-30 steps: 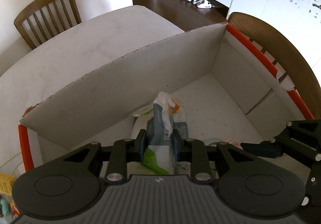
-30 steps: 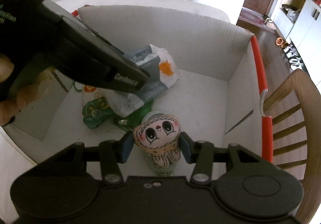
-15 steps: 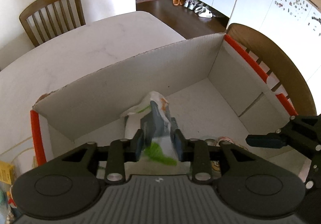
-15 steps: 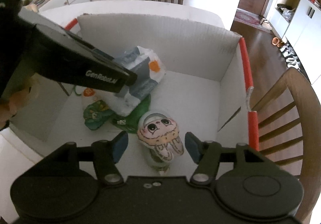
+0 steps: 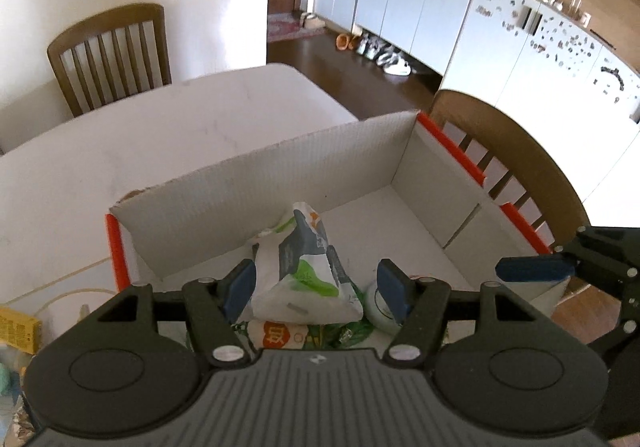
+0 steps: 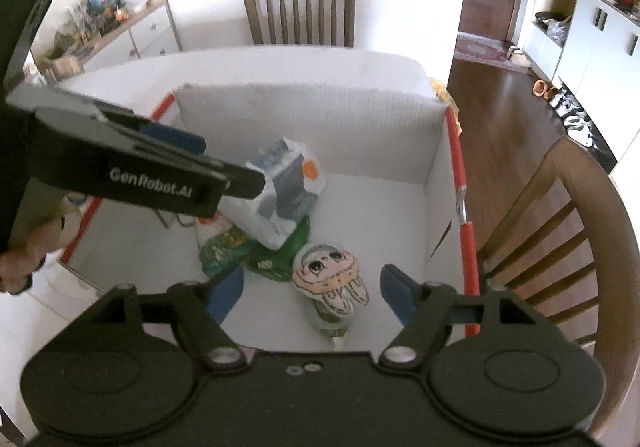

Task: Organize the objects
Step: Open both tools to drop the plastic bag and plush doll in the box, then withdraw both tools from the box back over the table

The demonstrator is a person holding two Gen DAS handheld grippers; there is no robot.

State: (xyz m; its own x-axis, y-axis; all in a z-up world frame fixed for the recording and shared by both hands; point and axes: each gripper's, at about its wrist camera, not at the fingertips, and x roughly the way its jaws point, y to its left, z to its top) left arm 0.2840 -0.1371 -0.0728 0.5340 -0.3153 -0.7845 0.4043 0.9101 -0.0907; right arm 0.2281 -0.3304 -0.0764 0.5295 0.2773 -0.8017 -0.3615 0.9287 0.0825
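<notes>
Your left gripper [image 5: 318, 289]: fingers opening, pads off the white snack bag [image 5: 304, 279] lying between them in the box [image 5: 280, 171]. Your right gripper [image 6: 308, 293]: fingers opening too, gripping nothing; doll pouch [image 6: 332, 283] sits between & below them, beside the bag. Box rests on the desk [image 5: 120, 151].

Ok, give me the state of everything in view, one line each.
Left hand-held gripper: jaws opening, pads clear of the bag.
Right hand-held gripper: jaws opening, nothing gripped.
White printed bag: lying in the box, released.
Cartoon-face toy: lying on the box floor, released.
Cardboard box: open-topped, on the table.
</notes>
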